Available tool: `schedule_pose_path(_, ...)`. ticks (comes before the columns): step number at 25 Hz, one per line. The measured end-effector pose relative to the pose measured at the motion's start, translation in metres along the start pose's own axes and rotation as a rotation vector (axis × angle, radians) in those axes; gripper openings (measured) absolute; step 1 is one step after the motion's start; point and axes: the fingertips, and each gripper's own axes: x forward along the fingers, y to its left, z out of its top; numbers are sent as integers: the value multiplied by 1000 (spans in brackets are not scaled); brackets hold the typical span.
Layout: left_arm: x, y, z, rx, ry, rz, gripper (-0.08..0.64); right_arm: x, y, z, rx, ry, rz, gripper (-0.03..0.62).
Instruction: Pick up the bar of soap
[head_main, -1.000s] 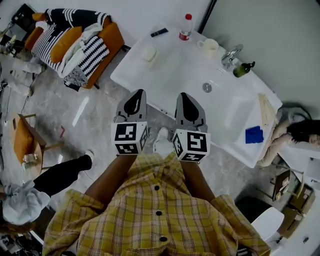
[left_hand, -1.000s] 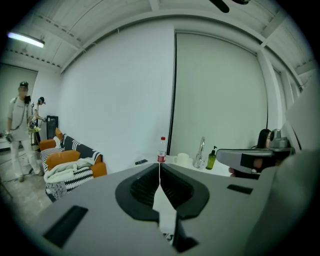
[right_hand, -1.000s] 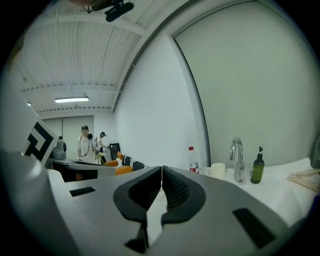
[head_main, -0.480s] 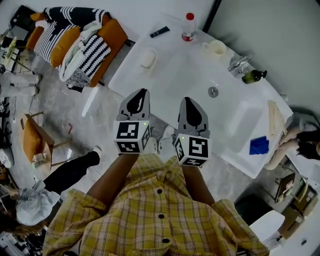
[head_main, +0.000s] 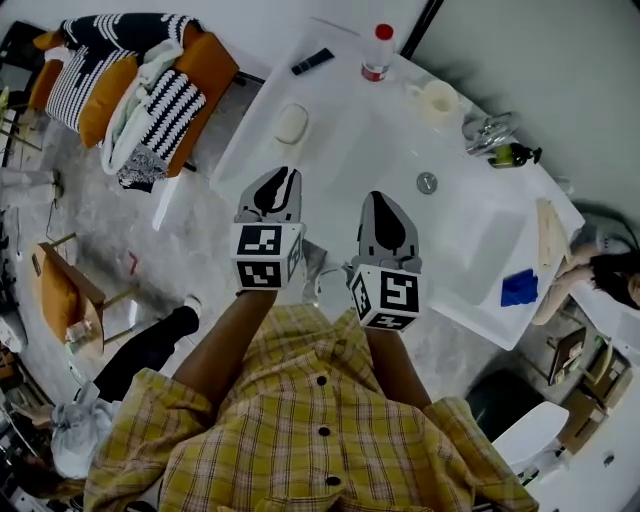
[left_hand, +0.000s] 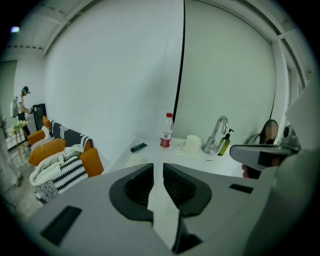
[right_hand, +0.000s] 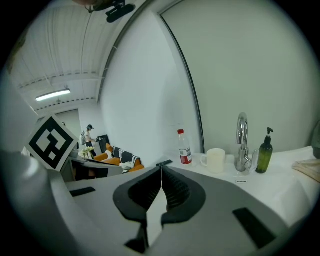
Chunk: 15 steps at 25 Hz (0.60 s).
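Note:
The bar of soap is a pale oval lying on the white counter near its left edge. It also shows in the left gripper view as the soap, half hidden behind the jaw. My left gripper hangs just short of the soap, at the counter's front edge. Its jaws have just been opening to a narrow gap with nothing between them. My right gripper is level with it to the right, over the counter's edge. It is shut and empty.
At the back of the counter stand a red-capped bottle, a mug, a faucet and a green dispenser. A black stick lies beyond the soap. A blue cloth lies at the right. A couch stands left.
Both grippers have moved forward and down toward the counter. The left gripper's tip is now closer to the soap.

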Motion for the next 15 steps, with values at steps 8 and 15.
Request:
schedule_pose_path(8,50,34,6,51,82,-41,137,38,7,-3,4,41,-43,21)
schedule_pose_path(15,107,61,-7,135,200,-71,241,65,10,-13,13,82,-64,20)
